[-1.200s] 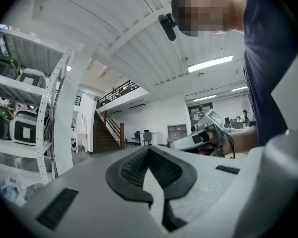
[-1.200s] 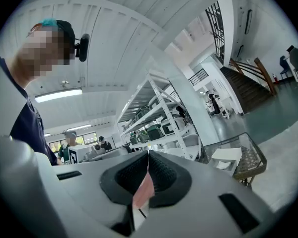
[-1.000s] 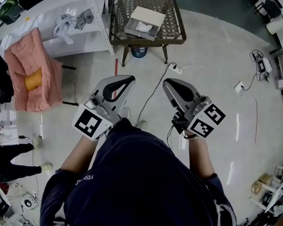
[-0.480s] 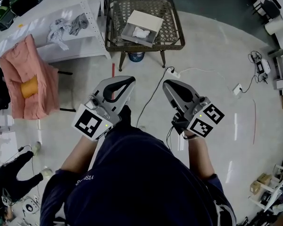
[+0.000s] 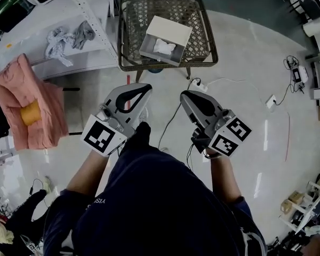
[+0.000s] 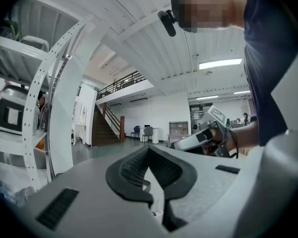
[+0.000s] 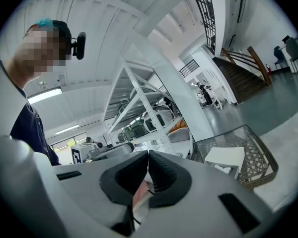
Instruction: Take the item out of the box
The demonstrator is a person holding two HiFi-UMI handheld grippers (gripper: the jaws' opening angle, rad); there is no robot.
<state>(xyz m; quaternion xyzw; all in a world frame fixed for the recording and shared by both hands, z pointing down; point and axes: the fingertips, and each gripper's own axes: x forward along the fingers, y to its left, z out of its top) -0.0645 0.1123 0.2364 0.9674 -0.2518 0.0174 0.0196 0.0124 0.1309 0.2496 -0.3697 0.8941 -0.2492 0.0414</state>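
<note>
On wicker table (image 5: 204, 20), open white box (image 5: 170, 28) askew, white item (image 5: 164, 46) inside

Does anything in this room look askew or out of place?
The white box lies skewed to the edges of the lattice table, open, with a white item inside. Grey clothes lie crumpled on the shelf.

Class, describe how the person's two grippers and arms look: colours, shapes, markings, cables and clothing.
The left gripper and right gripper are grey, wedge-shaped shells; their tongs are lined with black ribbed pads. Each carries a white cube printed with black square markers. A black cable hangs by the right one. The person wears a navy short-sleeved shirt.
</note>
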